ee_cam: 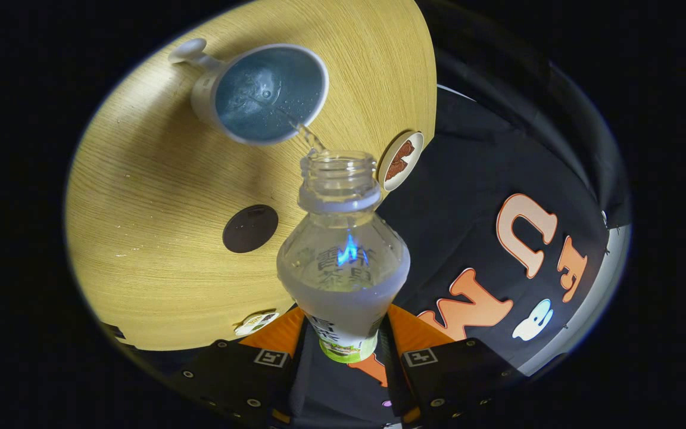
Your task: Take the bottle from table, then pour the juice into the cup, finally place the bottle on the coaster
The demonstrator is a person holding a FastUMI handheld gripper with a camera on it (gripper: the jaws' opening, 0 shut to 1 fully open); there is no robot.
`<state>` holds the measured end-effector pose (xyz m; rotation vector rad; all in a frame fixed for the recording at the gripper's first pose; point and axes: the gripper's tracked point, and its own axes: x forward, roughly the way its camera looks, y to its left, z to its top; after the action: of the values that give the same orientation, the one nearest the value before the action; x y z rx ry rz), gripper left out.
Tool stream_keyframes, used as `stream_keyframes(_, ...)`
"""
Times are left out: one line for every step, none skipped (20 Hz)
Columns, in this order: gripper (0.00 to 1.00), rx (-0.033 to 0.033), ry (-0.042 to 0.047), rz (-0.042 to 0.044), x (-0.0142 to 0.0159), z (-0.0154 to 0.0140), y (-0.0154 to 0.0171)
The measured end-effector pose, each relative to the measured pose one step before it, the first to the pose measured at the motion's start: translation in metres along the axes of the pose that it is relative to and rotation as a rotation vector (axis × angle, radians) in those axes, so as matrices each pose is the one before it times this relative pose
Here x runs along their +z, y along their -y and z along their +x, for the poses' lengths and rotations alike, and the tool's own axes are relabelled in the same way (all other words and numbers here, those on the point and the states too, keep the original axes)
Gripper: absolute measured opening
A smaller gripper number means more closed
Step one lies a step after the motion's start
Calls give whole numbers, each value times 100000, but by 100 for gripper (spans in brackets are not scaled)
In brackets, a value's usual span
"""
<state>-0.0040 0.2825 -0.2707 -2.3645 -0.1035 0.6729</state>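
My gripper (343, 348) is shut on the lower body of a clear plastic bottle (343, 256), both fingers pressing its sides. The bottle is uncapped and tipped forward, with cloudy liquid lying in its lower part. A thin stream runs from its open mouth (338, 161) into a white cup (262, 92) with a blue inside and a handle. The cup stands on the round wooden table (140, 196) just beyond the bottle's mouth and holds some liquid. A dark round coaster (250, 228) lies on the table, nearer to the fingers than the cup.
A white round coaster (401, 159) with a brown pattern sits at the table's edge, right of the bottle's neck. A small white bottle cap (256, 322) lies near the table's rim by the fingers. Small drops dot the wood. Beyond the edge hangs the booth's black cloth.
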Motion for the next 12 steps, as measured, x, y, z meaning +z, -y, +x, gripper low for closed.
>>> stream_keyframes(56, 97, -36, -186, -25, -87, -26)
stream_keyframes(56, -66, 49, -316, 18, -32, 39)
stream_keyframes(56, 36, 141, -255, 95, 5, -78)
stream_keyframes(55, 144, 306, -302, 99, 10, 14)
stream_keyframes(56, -163, 76, -320, -16, -50, 74)
stream_keyframes(56, 32, -130, -9, -24, -8, 109)
stream_keyframes(56, -58, -131, 185, -65, 140, 56)
stream_keyframes(56, 193, -161, 38, -21, 50, 21)
stream_keyframes(55, -82, 2, -122, 40, 50, 10)
stream_keyframes(55, -173, 63, -297, 21, -62, 136)
stream_keyframes(55, -51, 62, -228, -61, 55, 16)
stream_keyframes(56, -53, -7, -136, -30, 3, 113)
